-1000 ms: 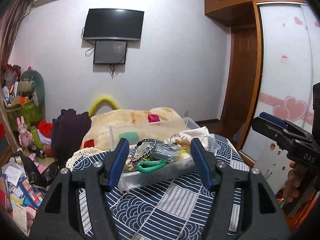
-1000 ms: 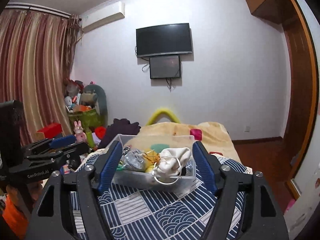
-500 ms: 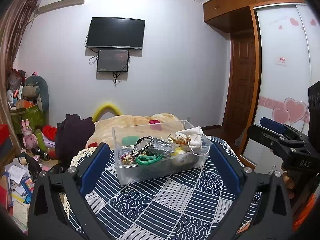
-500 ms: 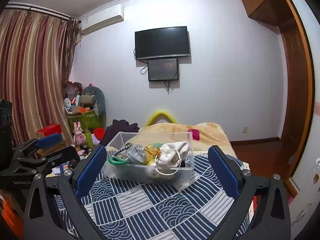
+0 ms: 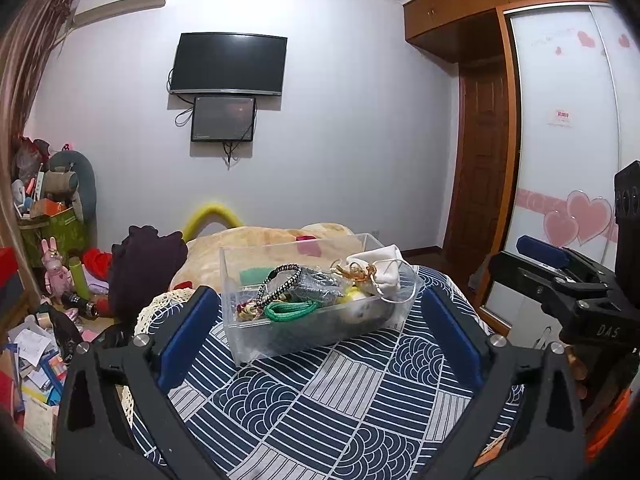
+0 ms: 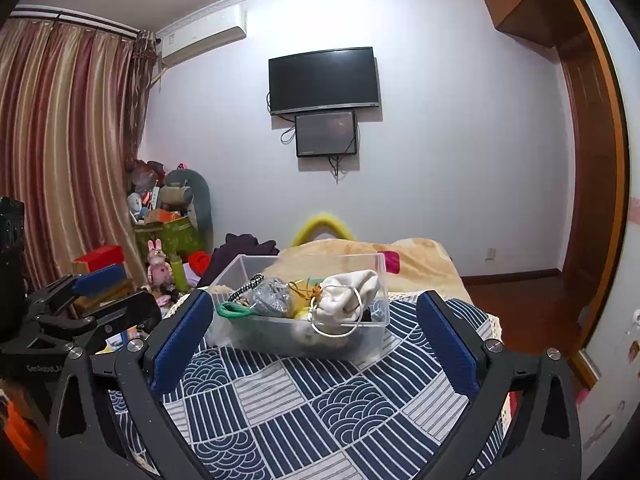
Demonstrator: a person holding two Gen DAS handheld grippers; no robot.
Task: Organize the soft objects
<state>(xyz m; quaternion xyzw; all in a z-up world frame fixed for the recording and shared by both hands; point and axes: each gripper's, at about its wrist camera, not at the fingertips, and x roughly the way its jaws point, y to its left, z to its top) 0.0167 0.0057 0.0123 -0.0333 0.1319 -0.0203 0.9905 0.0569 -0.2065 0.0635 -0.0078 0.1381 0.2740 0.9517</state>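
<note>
Soft odds and ends heaped in a clear bin (image 5: 304,332), dead ahead of both grippers.

The white pouch (image 5: 380,270) sags over the bin's far-right corner, its cord (image 6: 336,330) looping outside the wall; it looks limp and light, best pinched by a fold of cloth, since the cord alone would likely slip. The green cord (image 5: 290,312), braided band (image 5: 280,284) and grey bundle (image 5: 316,290) lie tangled together left of it, so lifting one may drag the others. The bin's walls look stiff and slick. It sits on a blue patterned cloth (image 5: 320,408) between the fingers' lines of sight. Left gripper (image 5: 316,340) and right gripper (image 6: 316,344) both gape wide, holding nothing. All the soft things seen already lie in the bin; that fits either sorted or waiting.
</note>
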